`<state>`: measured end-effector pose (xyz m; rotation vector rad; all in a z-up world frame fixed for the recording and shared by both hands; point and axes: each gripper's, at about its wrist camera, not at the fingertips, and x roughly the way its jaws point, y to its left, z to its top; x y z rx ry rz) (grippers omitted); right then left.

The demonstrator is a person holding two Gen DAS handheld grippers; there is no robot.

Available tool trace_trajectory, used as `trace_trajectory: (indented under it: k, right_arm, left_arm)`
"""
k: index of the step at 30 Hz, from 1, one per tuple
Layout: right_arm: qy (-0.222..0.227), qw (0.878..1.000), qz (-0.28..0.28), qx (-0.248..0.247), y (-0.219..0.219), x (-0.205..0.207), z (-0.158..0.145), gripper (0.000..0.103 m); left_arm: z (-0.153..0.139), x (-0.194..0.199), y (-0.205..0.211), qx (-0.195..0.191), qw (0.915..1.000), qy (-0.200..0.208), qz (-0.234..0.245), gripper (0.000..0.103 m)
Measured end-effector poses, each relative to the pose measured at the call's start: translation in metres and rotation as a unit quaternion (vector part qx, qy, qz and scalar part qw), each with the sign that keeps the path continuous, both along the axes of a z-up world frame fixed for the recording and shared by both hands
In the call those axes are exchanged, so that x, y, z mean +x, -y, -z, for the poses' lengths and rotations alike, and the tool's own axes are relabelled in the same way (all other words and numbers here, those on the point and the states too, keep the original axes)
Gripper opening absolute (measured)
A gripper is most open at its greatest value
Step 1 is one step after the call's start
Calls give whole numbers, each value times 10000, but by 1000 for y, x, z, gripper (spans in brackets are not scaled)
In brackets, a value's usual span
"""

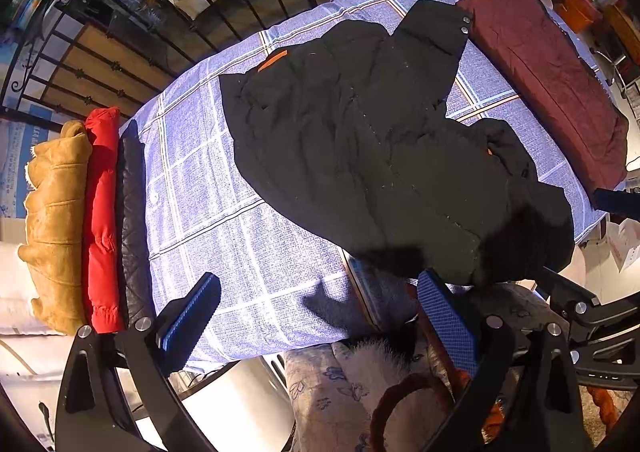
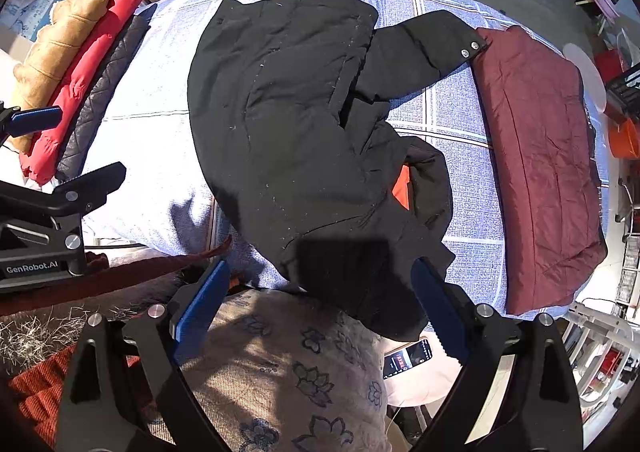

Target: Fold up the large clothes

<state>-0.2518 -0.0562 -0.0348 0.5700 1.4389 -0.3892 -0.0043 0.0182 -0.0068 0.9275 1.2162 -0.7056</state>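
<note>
A large black padded jacket [image 1: 360, 139] [image 2: 288, 123] lies spread on a blue checked sheet [image 1: 224, 203] [image 2: 152, 147]. One sleeve with two metal snaps points toward the far right; orange lining shows near the collar. Its near edge hangs over the table's front. My left gripper [image 1: 320, 316] is open, hovering at the front edge, its right finger just under the jacket's hem. My right gripper [image 2: 320, 304] is open too, above the jacket's near overhanging edge. Neither holds any cloth.
A folded maroon garment [image 1: 552, 83] [image 2: 544, 155] lies at the right end. Folded tan, red and dark quilted jackets [image 1: 80, 219] [image 2: 80, 83] are stacked at the left. A black iron railing [image 1: 120, 63] stands behind. A floral cushion [image 2: 288, 364] and a phone [image 2: 408, 360] sit below.
</note>
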Motion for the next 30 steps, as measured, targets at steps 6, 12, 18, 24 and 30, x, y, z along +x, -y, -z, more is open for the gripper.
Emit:
trace_trajectory:
  k: [6,12,18,24,30]
  right_arm:
    - [-2,10000,4,3,0,0,1,91]
    - [-5,10000,24,28,0,-1,3,91]
    - [-3,10000,23,33,1,-1,4,91]
    - [-6,10000,13,45,2,0,4,91]
    - [-6,10000,4,58,2,1,4,91]
  left_arm:
    - [0,-1,-1,2,10000,6,0,97]
    - [0,-3,-8,13,10000,10,2,97]
    - [0,-2,-2,21,10000,6,-8,97]
    - [1,0,0,20,10000,-3,-15,97]
    - [1,0,-1,21,10000,-6,-11,97]
